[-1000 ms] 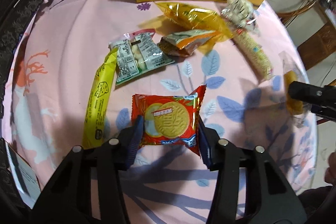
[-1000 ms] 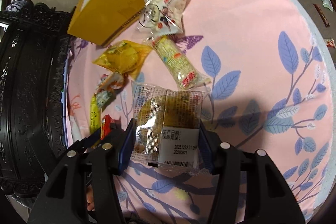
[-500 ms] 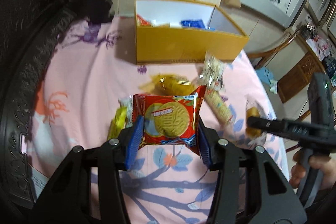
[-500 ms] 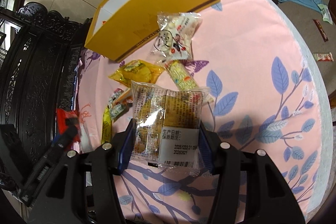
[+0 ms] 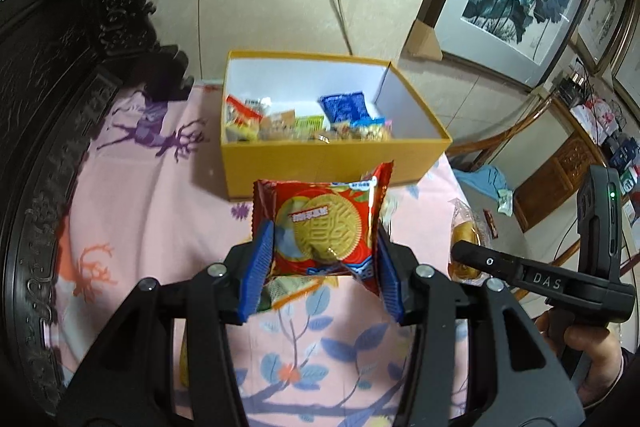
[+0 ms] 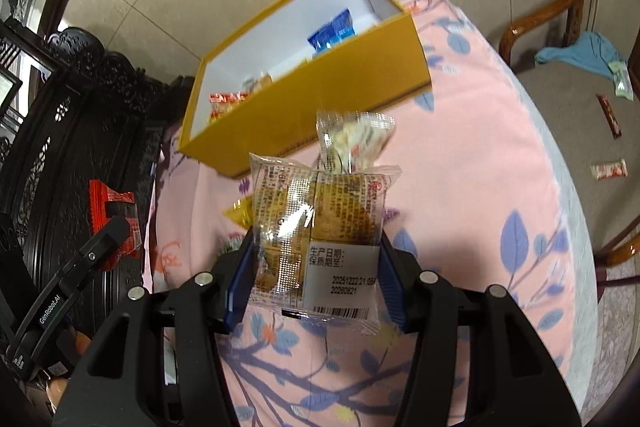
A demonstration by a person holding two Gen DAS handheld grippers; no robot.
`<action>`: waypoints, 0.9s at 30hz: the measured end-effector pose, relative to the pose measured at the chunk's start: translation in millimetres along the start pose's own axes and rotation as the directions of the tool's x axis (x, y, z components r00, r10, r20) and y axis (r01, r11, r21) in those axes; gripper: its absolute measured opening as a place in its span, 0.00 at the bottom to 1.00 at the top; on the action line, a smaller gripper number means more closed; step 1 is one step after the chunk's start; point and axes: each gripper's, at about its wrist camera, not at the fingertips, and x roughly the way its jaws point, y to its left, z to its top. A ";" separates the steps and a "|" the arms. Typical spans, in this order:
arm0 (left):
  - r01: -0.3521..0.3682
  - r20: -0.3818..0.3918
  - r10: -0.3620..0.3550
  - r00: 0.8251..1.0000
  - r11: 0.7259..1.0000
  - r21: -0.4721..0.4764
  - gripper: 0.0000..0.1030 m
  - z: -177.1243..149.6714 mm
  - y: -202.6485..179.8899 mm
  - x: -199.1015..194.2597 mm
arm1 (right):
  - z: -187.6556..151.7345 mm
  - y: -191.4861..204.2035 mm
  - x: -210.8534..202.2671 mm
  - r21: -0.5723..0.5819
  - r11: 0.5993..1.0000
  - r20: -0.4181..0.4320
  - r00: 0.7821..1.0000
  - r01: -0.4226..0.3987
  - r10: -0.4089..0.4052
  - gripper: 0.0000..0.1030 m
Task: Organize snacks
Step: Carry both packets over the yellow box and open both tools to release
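Left wrist view shows the left gripper (image 5: 324, 263) clamped on a red biscuit packet (image 5: 322, 225), a square glossy pouch with a round golden biscuit printed on its front and crimped edges. Its blue pads (image 5: 256, 271) press the packet's two sides, and the packet stands up between them, above the pink cloth (image 5: 132, 195) with its leaf and deer print. Beyond the packet sits one yellow box (image 5: 332, 163), open-topped with white inner walls, its near wall just behind the packet's top edge in this view. Several snacks lie inside it, among them a blue packet (image 5: 344, 107) and a red-and-white one (image 5: 240, 111); the rest are too jumbled to count.

Right wrist view shows the right gripper (image 6: 316, 279) holding one clear pastry packet (image 6: 320, 231), a see-through wrapper with brown cake inside, small printed text and a white date label with a barcode at its lower end. The pads grip its lower sides, so most of the packet rises above the fingers. Just behind it on the cloth lies one clear packet of pale pieces (image 6: 354, 135), close to the box's near wall, and one yellow wrapper (image 6: 238, 213) shows at the held packet's left edge. Each gripper thus carries one snack, both off the cloth and short of the box.
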 end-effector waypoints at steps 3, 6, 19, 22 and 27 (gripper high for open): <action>-0.017 -0.008 0.017 1.000 1.000 0.000 0.48 18.5 -3.5 11.2 | 17.1 4.4 0.4 -0.018 1.000 0.021 1.000 -0.005 0.006 0.54; -0.031 -0.006 0.031 1.000 1.000 0.002 0.48 36.7 -5.6 20.8 | 37.6 8.8 1.3 -0.038 0.999 0.046 0.999 -0.008 0.010 0.54; -0.055 0.016 0.055 0.998 0.998 0.026 0.48 111.9 -4.1 64.1 | 123.7 33.5 11.0 -0.099 0.995 0.154 0.988 0.015 0.000 0.54; -0.068 0.047 0.066 0.997 0.997 0.038 0.48 141.1 -0.6 78.4 | 144.7 41.3 17.1 -0.124 0.992 0.190 0.982 0.030 -0.006 0.54; -0.112 0.064 0.112 0.992 0.994 0.010 0.79 175.7 5.2 99.7 | 175.7 53.5 34.5 -0.158 0.985 0.198 0.980 0.066 -0.033 0.57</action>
